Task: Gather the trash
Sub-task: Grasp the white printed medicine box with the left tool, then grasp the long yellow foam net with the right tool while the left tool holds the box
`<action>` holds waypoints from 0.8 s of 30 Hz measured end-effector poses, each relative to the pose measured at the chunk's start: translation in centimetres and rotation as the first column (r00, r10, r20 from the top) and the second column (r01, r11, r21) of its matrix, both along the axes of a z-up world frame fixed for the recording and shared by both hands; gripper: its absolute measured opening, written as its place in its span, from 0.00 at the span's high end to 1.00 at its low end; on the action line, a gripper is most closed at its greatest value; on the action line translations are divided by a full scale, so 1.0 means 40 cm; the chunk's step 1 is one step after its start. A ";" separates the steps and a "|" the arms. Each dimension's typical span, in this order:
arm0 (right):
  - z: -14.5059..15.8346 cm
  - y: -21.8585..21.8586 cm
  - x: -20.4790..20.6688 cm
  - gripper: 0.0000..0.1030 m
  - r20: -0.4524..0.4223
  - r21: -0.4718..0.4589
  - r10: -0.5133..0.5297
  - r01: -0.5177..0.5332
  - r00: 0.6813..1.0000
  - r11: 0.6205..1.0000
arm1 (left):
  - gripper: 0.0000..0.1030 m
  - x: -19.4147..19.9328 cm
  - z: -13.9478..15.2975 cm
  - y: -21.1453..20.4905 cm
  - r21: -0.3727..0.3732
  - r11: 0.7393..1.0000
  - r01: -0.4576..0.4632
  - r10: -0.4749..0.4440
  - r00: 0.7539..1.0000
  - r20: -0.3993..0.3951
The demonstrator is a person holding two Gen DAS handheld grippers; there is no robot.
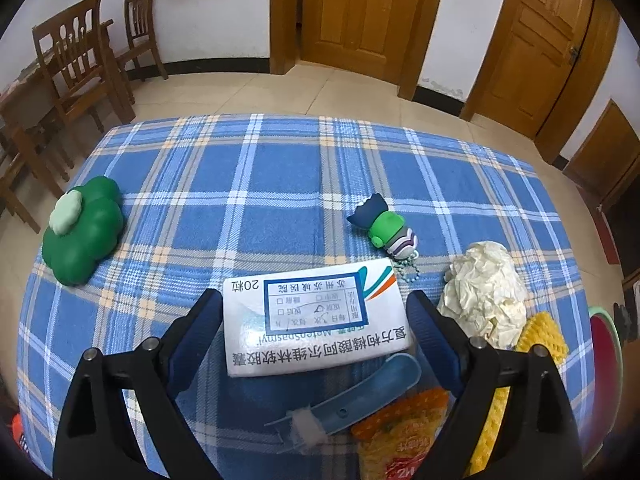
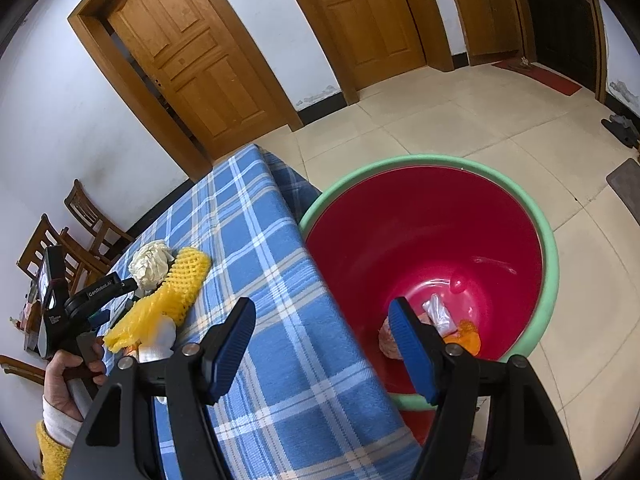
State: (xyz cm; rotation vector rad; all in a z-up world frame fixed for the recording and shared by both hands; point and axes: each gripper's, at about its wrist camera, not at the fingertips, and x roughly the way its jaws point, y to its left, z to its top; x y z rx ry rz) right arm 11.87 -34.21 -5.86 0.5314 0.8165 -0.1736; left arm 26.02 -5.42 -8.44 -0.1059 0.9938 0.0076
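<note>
Overhead, plaid tablecloth [image 1: 280, 184] meets tiled floor [image 2: 460, 120].

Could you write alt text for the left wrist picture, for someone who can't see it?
An open hand-held gripper hovers around a white medicine box on a blue plaid tablecloth. Nearby lie crumpled paper, yellow foam netting and a green toy.

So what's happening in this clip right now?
A person is clearing trash off a plaid-covered table with two handheld grippers. The left gripper is open around a white medicine box, not yet closed on it. The right gripper hangs open and empty over a red bin beside the table, which already holds a few scraps. A crumpled paper ball and yellow foam net remain on the table.
</note>
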 end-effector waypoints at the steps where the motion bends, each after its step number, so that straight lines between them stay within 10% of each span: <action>1: 0.002 0.001 0.000 0.30 0.001 -0.001 0.001 -0.001 1.000 1.000 | 0.12 -0.003 0.001 0.000 -0.004 1.000 0.005 -0.005 1.000 0.003; 24: 0.054 0.127 0.011 0.30 0.049 -0.020 0.111 -0.110 0.993 0.994 | 0.12 -0.226 0.149 0.090 -0.088 0.993 0.074 -0.059 0.985 0.160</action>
